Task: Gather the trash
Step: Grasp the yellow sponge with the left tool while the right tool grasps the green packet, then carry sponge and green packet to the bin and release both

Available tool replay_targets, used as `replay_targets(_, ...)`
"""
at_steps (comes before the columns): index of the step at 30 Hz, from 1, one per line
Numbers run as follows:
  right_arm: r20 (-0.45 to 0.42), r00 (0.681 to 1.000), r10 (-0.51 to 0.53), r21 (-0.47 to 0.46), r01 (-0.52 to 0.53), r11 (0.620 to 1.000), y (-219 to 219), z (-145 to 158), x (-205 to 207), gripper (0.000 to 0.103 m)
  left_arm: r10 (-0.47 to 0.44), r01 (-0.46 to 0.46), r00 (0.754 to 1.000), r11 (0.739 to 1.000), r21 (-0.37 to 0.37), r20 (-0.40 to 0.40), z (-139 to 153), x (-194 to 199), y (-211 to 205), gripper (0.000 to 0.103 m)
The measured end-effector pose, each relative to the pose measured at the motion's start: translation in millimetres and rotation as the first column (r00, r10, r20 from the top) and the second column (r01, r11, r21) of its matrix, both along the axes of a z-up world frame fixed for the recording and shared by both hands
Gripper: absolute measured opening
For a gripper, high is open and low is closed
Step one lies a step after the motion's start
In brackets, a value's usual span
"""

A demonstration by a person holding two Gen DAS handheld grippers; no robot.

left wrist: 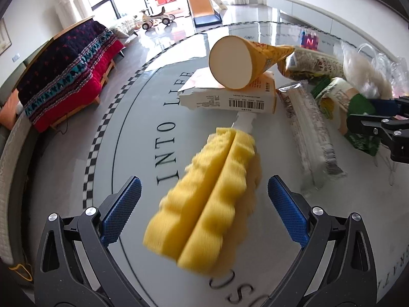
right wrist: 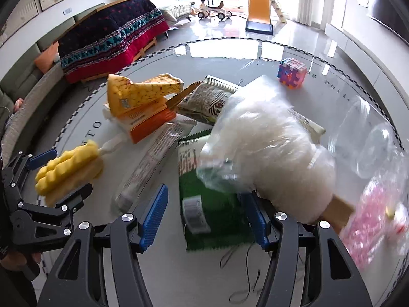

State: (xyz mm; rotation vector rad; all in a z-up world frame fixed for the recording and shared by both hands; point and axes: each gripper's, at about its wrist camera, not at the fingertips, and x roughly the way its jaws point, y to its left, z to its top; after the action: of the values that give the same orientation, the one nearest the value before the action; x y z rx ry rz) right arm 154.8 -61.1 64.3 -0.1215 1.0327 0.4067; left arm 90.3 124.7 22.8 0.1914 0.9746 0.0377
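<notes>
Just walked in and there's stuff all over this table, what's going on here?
A person is clearing trash off a round table with a pair of tongs in each hand. The left tongs are open around a yellow sponge brush lying on the tabletop, not yet closed on it. The right tongs are open over a green snack wrapper, beside a clear bag of white filling. Boxes and wrappers are piled behind.

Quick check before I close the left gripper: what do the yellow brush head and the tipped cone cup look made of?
Yellow brush head: looks like soft open-cell foam sponge, matte, with a ridged porous surface, on a white, probably plastic, handle. Cone cup: seems to be paper or thin card, with a printed yellow outside and a plain matte white inside.
</notes>
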Motion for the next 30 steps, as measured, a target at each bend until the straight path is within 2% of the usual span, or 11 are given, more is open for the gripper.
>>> replay_targets(3,-0.002,1.000,0.005,-0.033,-0.005,0.999,3.7,-10.1,10.2,0.059,-0.008,0.009,1.000,1.000,0.008,-0.015,-6.0,6.3,-0.8,0.095)
replay_targets(6,0.001,1.000,0.007,-0.046,-0.007,0.999,2.7,-16.2,11.8,0.052,-0.014,0.014,1.000,1.000,-0.007,-0.001,-10.5,6.0,-0.3,0.083)
replay_targets(9,-0.009,1.000,0.013,-0.028,-0.013,1.000,-0.6,-15.5,7.3,0.051,-0.012,0.012,1.000,0.997,-0.073,0.007,-10.0,-0.2,3.2,0.067)
replay_targets(11,-0.042,0.999,0.016,0.010,-0.016,1.000,-4.1,-14.0,3.0,0.051,-0.003,0.004,1.000,0.998,-0.065,0.013,-9.5,-3.4,-0.1,0.063)
replay_targets(14,-0.076,0.997,0.023,0.043,-0.020,0.999,-8.8,-12.0,-9.9,0.051,0.010,-0.009,1.000,0.998,-0.055,0.021,-8.1,-18.2,-4.3,0.060)
replay_targets(19,-0.086,0.996,0.041,0.075,-0.034,0.997,-15.5,-1.3,-36.3,0.051,0.037,-0.034,0.999,0.996,-0.084,0.027,-0.5,-53.9,-2.8,0.060)
replay_targets(30,-0.038,0.993,0.111,0.115,-0.106,0.988,6.2,38.6,-102.7,0.051,0.083,-0.077,0.993,0.995,-0.068,0.078,26.2,-143.5,-5.1,0.060)
